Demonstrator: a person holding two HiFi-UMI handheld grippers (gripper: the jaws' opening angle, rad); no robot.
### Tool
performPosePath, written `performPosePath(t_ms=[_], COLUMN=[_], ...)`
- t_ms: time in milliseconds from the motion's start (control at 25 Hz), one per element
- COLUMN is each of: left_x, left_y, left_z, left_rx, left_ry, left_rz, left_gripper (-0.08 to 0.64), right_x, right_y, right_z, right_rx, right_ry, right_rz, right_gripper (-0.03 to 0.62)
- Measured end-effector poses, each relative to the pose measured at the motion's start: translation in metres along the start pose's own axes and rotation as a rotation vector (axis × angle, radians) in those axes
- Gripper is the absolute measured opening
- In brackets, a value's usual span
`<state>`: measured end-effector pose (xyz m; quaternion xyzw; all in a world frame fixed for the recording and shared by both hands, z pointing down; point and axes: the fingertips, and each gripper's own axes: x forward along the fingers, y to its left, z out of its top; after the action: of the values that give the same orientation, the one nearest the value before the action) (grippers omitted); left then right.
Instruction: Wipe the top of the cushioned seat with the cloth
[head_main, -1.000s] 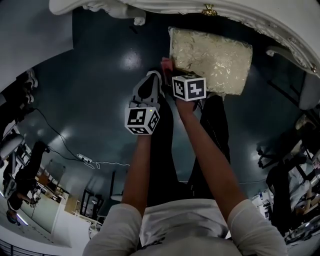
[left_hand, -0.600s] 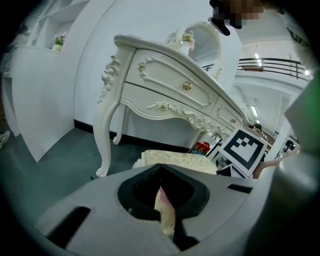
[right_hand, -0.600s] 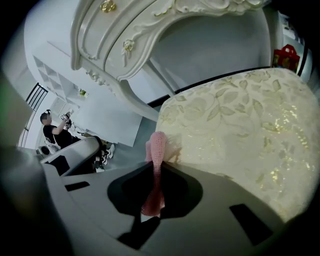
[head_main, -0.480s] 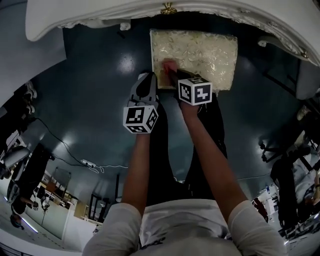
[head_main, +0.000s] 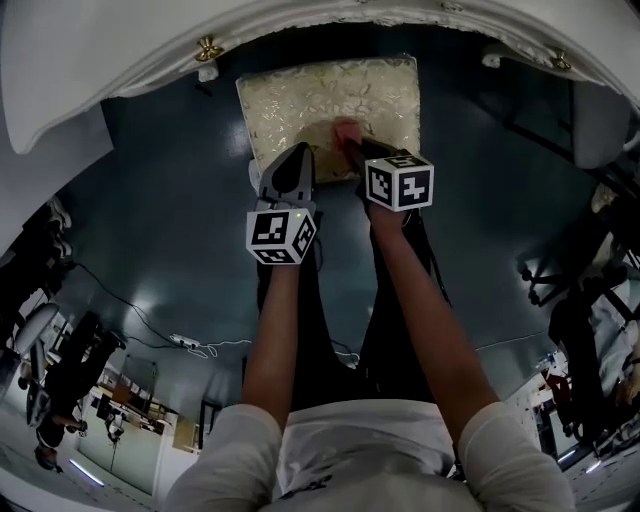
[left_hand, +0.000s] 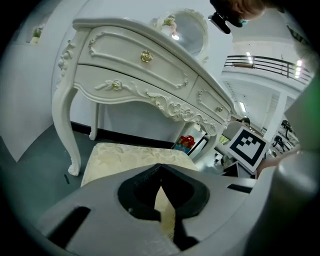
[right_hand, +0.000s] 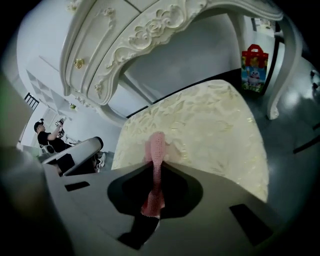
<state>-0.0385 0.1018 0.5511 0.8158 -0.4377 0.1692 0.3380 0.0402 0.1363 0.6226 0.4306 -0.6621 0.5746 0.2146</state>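
The cushioned seat (head_main: 330, 115) is a cream, gold-patterned square stool top, seen under the dressing table in the head view and ahead of both gripper views (left_hand: 135, 157) (right_hand: 200, 125). My right gripper (head_main: 352, 148) is shut on a pink cloth (right_hand: 155, 165), which sticks out from the jaws and rests on the seat's near part (head_main: 347, 130). My left gripper (head_main: 290, 175) hovers at the seat's front left edge, jaws shut with nothing between them.
An ornate white dressing table (head_main: 300, 30) with gold knobs (left_hand: 145, 56) overhangs the seat's far side; its curved leg (left_hand: 70, 130) stands left. A colourful gift bag (right_hand: 254, 70) sits on the dark floor behind. The person's legs (head_main: 340, 300) are just in front of the seat.
The view has shifted so the seat sits further left and closer. The right gripper with the pink cloth has moved from the seat's left edge onto its top, towards the middle.
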Motion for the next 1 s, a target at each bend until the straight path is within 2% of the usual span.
performPosePath(t_ms=[240, 480, 640, 760, 880, 1000], left_x=[0.034, 0.052, 0.052, 0.045, 0.050, 0.047], left_y=[-0.047, -0.075, -0.079, -0.074, -0.083, -0.083], left_z=[-0.001, -0.010, -0.014, -0.013, -0.018, -0.015], left_rx=[0.034, 0.047, 0.051, 0.045, 0.045, 0.040], left_ry=[0.014, 0.028, 0.036, 0.034, 0.032, 0.022], left_rz=[-0.059, -0.081, -0.081, -0.069, -0.067, -0.061], left_gripper=[0.012, 0.012, 0.012, 0.012, 0.012, 0.012], right_x=[-0.036, -0.065, -0.079, -0.084, -0.078, -0.072], right_y=[-0.052, -0.094, -0.113, -0.128, -0.158, -0.166], right_z=[0.005, 0.005, 0.006, 0.004, -0.009, -0.014], right_rx=[0.047, 0.093, 0.123, 0.152, 0.203, 0.187], right_ry=[-0.051, -0.105, -0.135, -0.132, -0.111, -0.071], right_rz=[-0.044, -0.087, -0.171, -0.238, -0.222, -0.230], right_gripper=[0.028, 0.028, 0.028, 0.028, 0.028, 0.028])
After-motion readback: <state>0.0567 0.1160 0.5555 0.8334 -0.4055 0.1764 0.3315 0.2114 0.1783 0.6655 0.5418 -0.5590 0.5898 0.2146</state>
